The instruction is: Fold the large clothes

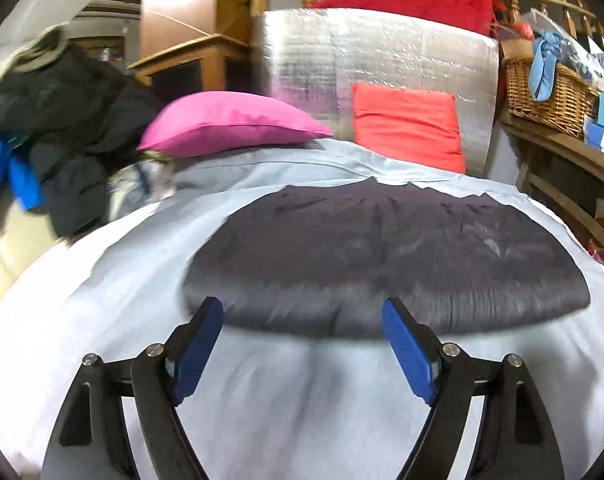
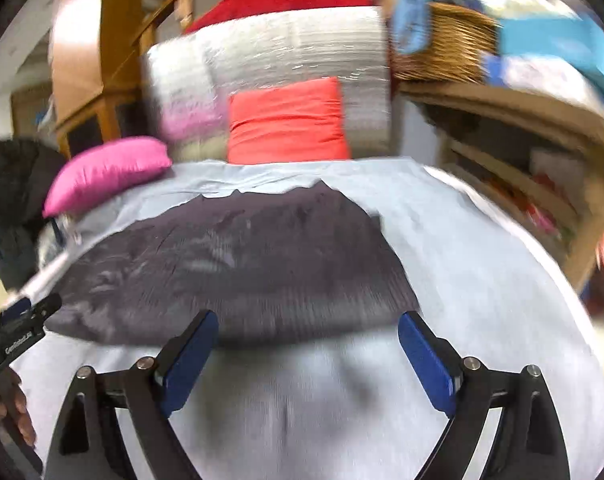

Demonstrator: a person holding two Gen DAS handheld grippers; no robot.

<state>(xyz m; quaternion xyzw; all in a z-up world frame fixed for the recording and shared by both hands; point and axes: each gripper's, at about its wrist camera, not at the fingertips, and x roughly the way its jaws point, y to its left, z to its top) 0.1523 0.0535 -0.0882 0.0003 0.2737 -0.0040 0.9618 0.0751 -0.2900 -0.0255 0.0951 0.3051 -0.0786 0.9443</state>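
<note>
Dark grey, flat-spread soft fabric garment (image 1: 382, 256) lies on the pale blue bed sheet (image 1: 101, 280), long axis crosswise, its near hem just ahead of the left claw (image 1: 302, 312) and right claw (image 2: 308, 328), both spread wide, empty, about equally near.

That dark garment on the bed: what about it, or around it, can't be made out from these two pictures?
- Dark garment: both views are motion-blurred, so its type and folds are unclear; its near edge is smeared.
- Wicker basket: contents streaked by blur in the right wrist view.
- Left gripper: cut off by the right wrist view's left edge.
- Dark coat pile: blurred in the left wrist view, so single items are untellable.
</note>
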